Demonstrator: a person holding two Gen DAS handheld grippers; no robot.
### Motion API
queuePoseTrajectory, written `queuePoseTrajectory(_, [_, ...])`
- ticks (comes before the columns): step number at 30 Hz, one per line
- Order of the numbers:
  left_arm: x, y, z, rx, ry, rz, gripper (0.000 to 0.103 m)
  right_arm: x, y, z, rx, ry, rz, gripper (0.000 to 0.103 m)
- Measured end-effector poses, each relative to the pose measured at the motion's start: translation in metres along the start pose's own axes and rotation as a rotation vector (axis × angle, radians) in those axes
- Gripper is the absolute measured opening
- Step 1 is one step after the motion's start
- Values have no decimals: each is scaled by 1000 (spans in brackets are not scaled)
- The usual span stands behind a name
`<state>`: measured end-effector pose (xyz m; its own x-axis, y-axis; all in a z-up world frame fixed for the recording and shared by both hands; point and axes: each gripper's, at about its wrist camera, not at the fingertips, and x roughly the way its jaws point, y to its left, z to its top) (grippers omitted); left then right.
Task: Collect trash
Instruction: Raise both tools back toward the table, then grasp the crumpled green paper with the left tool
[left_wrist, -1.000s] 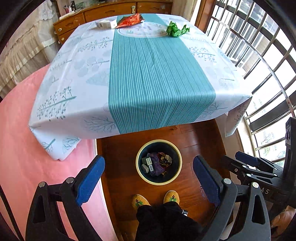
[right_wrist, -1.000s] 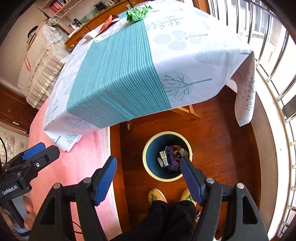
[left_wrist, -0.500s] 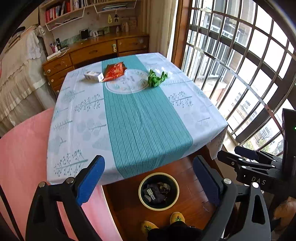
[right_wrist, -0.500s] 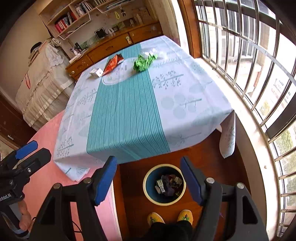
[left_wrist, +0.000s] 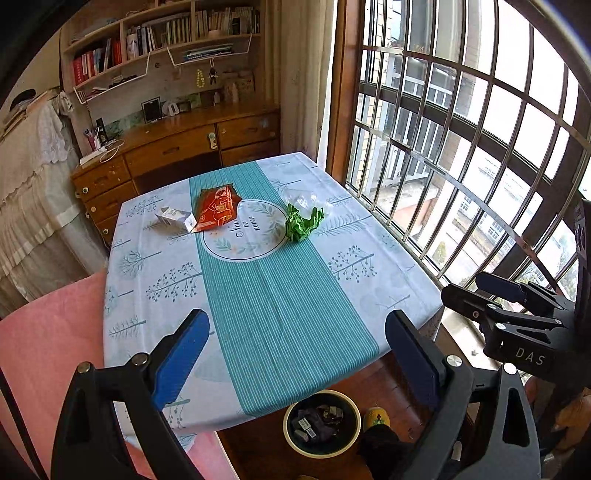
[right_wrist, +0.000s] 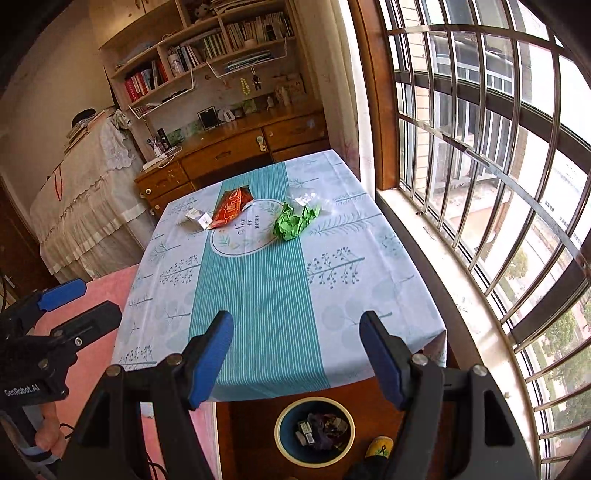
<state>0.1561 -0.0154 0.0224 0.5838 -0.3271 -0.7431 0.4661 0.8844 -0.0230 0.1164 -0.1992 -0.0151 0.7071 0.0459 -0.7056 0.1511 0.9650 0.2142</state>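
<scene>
On the far half of the table lie a crumpled green paper (left_wrist: 303, 223) (right_wrist: 294, 223), an orange snack packet (left_wrist: 216, 208) (right_wrist: 231, 207), a small white carton (left_wrist: 175, 218) (right_wrist: 197, 218) and a clear plastic wrapper (left_wrist: 309, 201) (right_wrist: 308, 198). A round bin (left_wrist: 320, 424) (right_wrist: 315, 432) holding several scraps stands on the floor below the table's near edge. My left gripper (left_wrist: 297, 356) hangs open over the near table edge, nothing between its blue pads. My right gripper (right_wrist: 297, 356) is open too, empty, above the same edge. Each gripper shows at the side of the other's view.
The table (left_wrist: 155, 280) wears a white and teal cloth. A pink cover (left_wrist: 44, 332) lies to its left. Barred windows (left_wrist: 461, 147) run along the right. A wooden drawer chest (left_wrist: 177, 147) with bookshelves stands behind. A slippered foot (right_wrist: 380, 445) is beside the bin.
Both grippers have risen and tipped up from looking down at the bin. The whole tabletop, the chest and the shelves have come into view. Both stayed open and empty.
</scene>
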Motion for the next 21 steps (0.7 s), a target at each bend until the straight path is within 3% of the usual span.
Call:
queuePoseTrajectory(5, [31,-2,29,-31,35,24,95,30,-16,41,-31,-12,32,71])
queuePoseTrajectory(10, [89,-7,64,-73,99,73,95,82,-42,83,-76,6,88,71])
queuePoseTrajectory(17, [215,-13,115,-173,261,94,95,176,-96,131,-140,128,141,71])
queuePoseTrajectory(21, [291,-16,125,-229,361,125,95,229,-118,147,-182,203,171,71])
